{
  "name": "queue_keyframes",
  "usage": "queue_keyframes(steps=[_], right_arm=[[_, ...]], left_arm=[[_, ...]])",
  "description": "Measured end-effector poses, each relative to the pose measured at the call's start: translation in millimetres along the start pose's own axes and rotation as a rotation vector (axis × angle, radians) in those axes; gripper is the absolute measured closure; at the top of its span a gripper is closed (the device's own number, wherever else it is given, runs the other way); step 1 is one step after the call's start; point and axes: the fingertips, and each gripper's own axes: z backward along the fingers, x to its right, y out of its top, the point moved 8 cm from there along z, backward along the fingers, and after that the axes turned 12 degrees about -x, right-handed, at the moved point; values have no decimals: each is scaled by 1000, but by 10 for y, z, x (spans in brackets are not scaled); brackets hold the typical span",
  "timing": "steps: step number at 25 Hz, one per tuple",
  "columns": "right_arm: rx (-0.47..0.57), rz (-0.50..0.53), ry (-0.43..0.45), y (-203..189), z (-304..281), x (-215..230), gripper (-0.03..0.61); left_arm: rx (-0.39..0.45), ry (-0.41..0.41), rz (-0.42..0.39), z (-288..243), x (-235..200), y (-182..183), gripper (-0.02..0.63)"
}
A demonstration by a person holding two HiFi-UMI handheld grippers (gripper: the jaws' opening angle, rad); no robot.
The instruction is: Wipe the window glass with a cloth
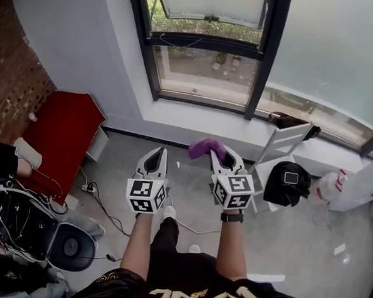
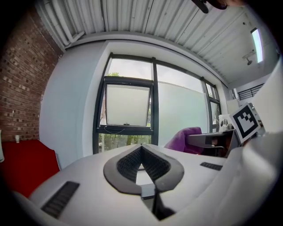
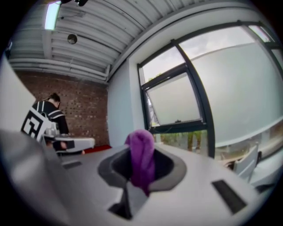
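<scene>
pinching bunched purple cloth (image 3: 140,152), right gripper (image 1: 223,155)

Left claw (image 1: 157,153) closed empty, right claw (image 1: 220,155) pinching cloth (image 1: 202,147).

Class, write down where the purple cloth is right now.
The purple cloth is pinched between the jaws of the right gripper, right of centre in the head view, beside the left gripper and in front of the window.

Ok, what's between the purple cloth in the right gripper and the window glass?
Nothing stands there: in the head view, only the bare white sill lies between the purple cloth, pinched in the right gripper, and the window glass.
</scene>
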Motion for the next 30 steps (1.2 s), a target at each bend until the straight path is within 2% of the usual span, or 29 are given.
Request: queue_keyframes(steps=[5, 11, 13, 16, 20, 26, 30], right_arm=[[63, -92, 31, 155, -413, 99, 503], [60, -60, 15, 576, -1308, 201, 503], [57, 1, -29, 703, -1656, 165, 503], [108, 56, -93, 933, -2105, 110, 505], [127, 47, -95, 1142, -2594, 86, 505], [128, 11, -117, 1266, -3028, 377, 505], [133, -42, -138, 1296, -3260, 716, 505]], left_arm=[[-9, -9, 39, -482, -365, 26, 604], [32, -62, 35, -1306, -917, 416, 604], [49, -71, 28, -1563, -1178, 552, 604], [54, -31, 21, -1914, -1608, 702, 604], [54, -27, 19, -2328, -2035, 814, 604], [37, -114, 36, -2933, -2162, 867, 604], [30, -107, 8, -3293, -2165, 918, 604]])
